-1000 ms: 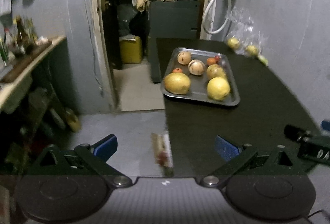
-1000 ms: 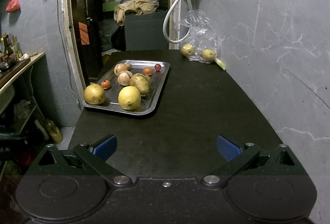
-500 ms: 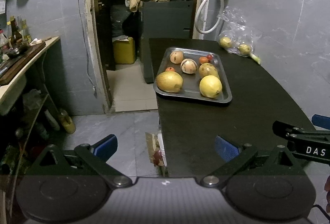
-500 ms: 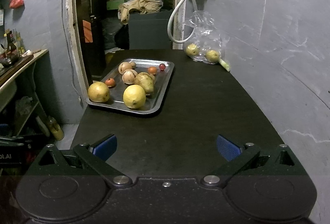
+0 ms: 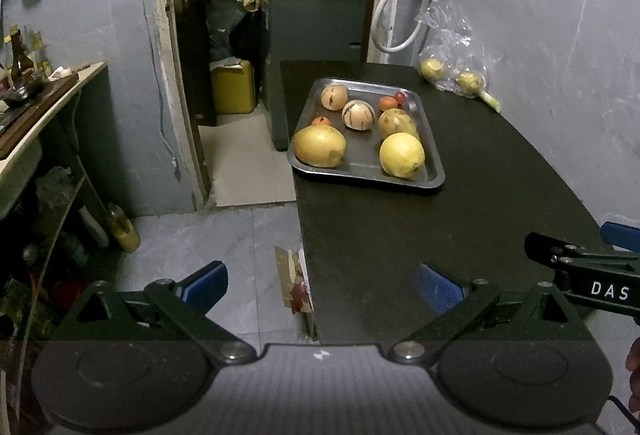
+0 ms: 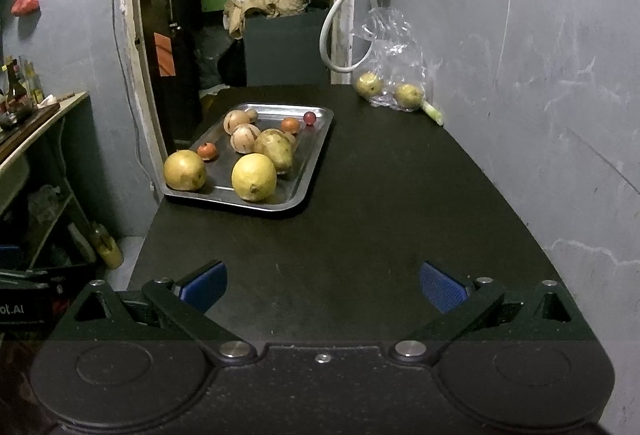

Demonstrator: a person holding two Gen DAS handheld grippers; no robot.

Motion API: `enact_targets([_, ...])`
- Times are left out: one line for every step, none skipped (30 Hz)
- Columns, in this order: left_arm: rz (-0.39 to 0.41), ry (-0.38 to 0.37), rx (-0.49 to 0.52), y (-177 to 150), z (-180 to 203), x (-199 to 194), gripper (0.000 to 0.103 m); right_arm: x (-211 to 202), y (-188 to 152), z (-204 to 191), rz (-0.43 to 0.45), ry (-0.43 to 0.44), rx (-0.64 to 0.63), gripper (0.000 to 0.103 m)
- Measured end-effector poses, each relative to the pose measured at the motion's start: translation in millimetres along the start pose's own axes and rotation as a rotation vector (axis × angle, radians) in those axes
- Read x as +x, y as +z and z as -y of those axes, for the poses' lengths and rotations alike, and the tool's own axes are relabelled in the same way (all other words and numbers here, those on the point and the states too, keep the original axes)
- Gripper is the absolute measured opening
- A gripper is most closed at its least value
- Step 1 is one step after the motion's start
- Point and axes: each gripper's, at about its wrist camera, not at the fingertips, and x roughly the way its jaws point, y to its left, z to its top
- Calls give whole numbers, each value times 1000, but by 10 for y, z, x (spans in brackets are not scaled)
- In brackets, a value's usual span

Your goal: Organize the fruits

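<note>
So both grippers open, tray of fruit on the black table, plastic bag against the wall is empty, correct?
Not quite: the plastic bag is not empty. The right wrist view shows two yellowish fruits inside it. The rest holds: left gripper and right gripper open, tray on the black table.

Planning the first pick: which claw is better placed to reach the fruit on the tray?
Probably right. The right claw is open over the table, with the tray straight ahead. The left claw, also open, straddles the table's left edge, partly over the floor.
</note>
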Motion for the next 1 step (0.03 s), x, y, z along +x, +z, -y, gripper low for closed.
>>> enact_targets([-4,0,1,4,1,14,102,9,-3,0,-2,0,1,102])
